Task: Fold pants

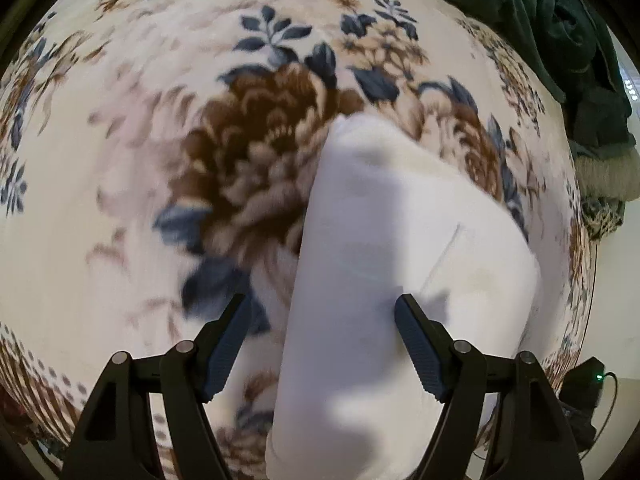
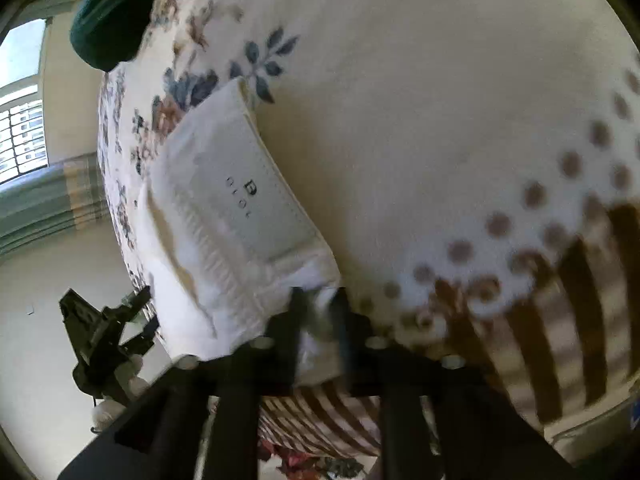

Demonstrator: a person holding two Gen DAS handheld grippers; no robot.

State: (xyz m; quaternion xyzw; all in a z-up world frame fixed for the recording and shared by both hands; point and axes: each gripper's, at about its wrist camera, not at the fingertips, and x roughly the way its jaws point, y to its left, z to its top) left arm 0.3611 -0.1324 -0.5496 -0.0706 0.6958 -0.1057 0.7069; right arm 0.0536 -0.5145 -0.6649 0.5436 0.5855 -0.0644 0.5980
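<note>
The white pants [image 1: 384, 256] lie folded in a narrow bundle on a floral bedspread [image 1: 140, 160]. In the left wrist view my left gripper [image 1: 322, 312] is open, its fingers standing wide to either side of the bundle's near part, just above it. In the right wrist view the pants [image 2: 224, 208] show their waistband with a label. My right gripper [image 2: 318, 300] is shut on the near corner of the waistband. The left gripper [image 2: 108, 332] shows at the far left edge of the bed.
A dark green garment [image 1: 540, 28] is heaped at the far right of the bed and shows in the right wrist view [image 2: 112, 12] too. The bed edge and floor [image 2: 48, 320] lie to the left. A window [image 2: 20, 100] is beyond.
</note>
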